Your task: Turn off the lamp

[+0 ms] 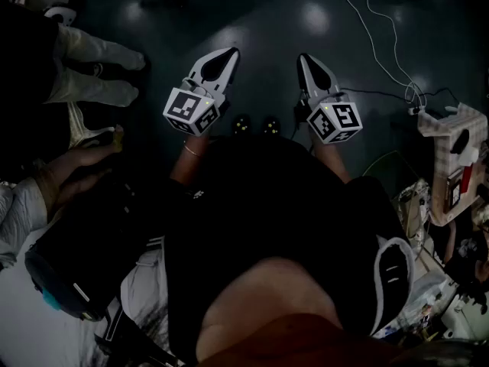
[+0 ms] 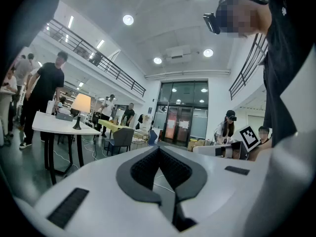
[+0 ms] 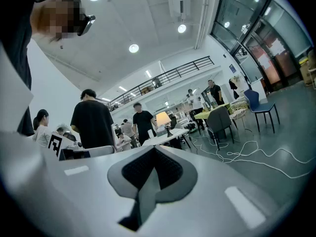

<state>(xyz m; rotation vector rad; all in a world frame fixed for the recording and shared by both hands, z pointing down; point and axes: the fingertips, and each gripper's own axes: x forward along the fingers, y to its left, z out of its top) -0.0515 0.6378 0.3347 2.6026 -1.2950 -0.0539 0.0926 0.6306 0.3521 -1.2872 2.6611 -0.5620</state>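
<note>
The lamp (image 2: 81,105) has a pale glowing shade on a dark stem and stands far off on a white table (image 2: 61,128) at the left of the left gripper view. In the right gripper view the same lamp (image 3: 163,118) is lit on its table (image 3: 168,136), just above the jaws and well beyond them. My left gripper (image 1: 228,53) and right gripper (image 1: 303,56) are held side by side in front of the person's body over the dark floor. Both are shut with nothing between their pads, and both are far from the lamp.
A person in black (image 2: 45,90) stands beside the lamp table. Other people (image 3: 92,123) stand between me and it. White cables (image 3: 247,152) lie across the floor, near chairs (image 3: 220,122). A checked bag (image 1: 452,155) and clutter sit at the right; someone's legs (image 1: 92,71) at the left.
</note>
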